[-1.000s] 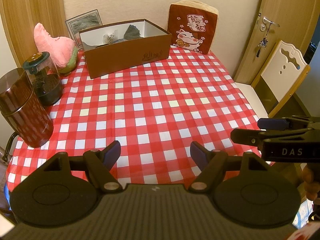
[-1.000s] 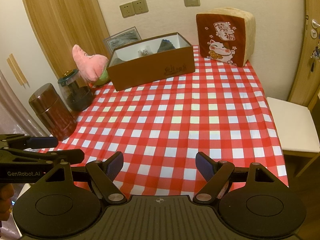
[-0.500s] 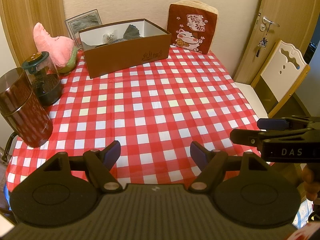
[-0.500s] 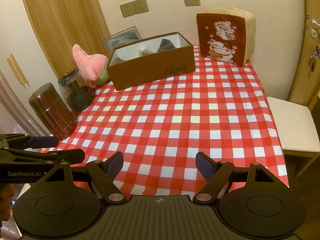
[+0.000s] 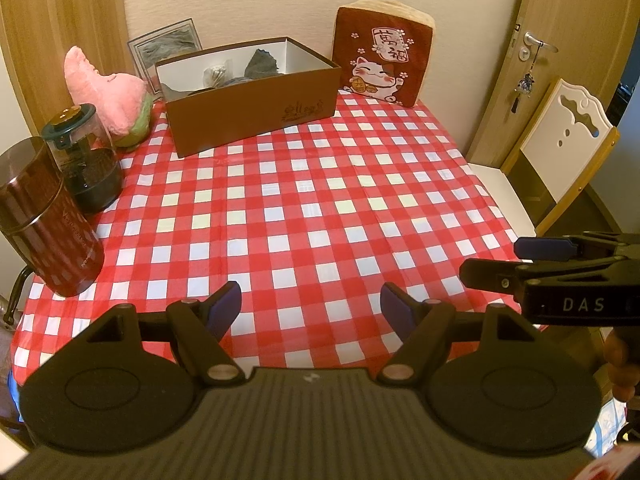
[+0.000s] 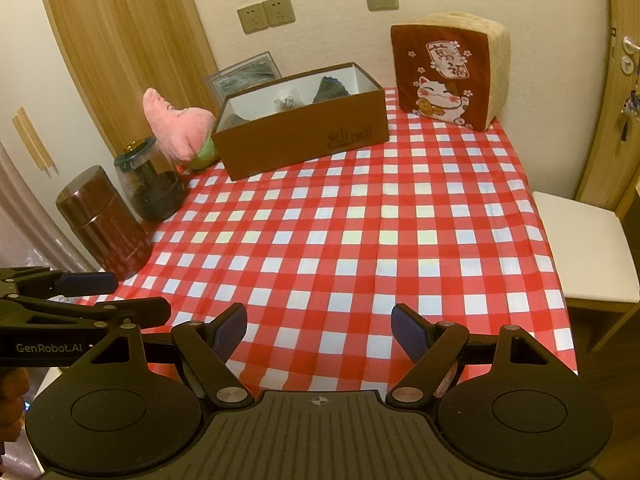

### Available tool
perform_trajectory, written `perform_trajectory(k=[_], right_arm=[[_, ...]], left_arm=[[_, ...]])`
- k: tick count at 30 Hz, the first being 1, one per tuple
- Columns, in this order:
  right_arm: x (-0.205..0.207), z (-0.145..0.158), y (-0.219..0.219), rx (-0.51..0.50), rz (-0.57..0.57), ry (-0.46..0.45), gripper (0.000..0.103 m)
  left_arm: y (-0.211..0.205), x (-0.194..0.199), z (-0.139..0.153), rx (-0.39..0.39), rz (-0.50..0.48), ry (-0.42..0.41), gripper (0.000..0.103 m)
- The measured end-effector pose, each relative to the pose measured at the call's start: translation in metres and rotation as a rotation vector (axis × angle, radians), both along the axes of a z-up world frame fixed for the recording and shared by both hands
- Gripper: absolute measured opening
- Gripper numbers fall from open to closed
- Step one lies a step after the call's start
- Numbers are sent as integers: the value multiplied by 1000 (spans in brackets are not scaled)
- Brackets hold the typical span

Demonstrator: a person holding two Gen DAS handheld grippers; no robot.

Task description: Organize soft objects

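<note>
Red-and-white checked cloth is covering the tabletop (image 5: 304,200), and both claws are hovering over its near edge. The left claw (image 5: 311,304) is standing with its jaws spread wide and nothing between them; the right claw (image 6: 319,326) is likewise gaping and empty.

Task objects: a brown cardboard box (image 5: 252,96) is sitting at 12 o'clock on the cloth, and dark, crumpled soft items (image 5: 262,65) are already lying inside it, with a small pale bundle beside them. A pink plush toy (image 5: 106,88) is leaning at 10 o'clock, just beside the box, partly behind a clear jar (image 5: 82,160). A maroon lucky-cat cushion (image 5: 382,60) is standing upright at 1 o'clock against the wall.

Judgement: this layout is fitting either a sorting that is under way, with plush and cushion waiting, or one that is over, with both meant to stay outside. Any grasp here is calling for a wide, centred pinch on the fabric's bulk, since plush is compressing and slipping easily, and for keeping clear of the jar and the brown canister (image 5: 48,220).
</note>
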State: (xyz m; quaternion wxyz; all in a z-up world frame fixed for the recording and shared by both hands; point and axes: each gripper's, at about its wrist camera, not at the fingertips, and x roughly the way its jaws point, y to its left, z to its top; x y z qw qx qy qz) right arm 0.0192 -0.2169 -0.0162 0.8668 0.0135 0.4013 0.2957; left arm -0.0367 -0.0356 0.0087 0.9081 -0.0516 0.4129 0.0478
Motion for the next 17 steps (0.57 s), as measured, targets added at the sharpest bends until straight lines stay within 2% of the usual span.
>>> perform_trajectory(k=[17], right_arm=[[2,-4,-2,-1,-2,6,79]], left_arm=[[0,4,-2,-4,-2,7,75]])
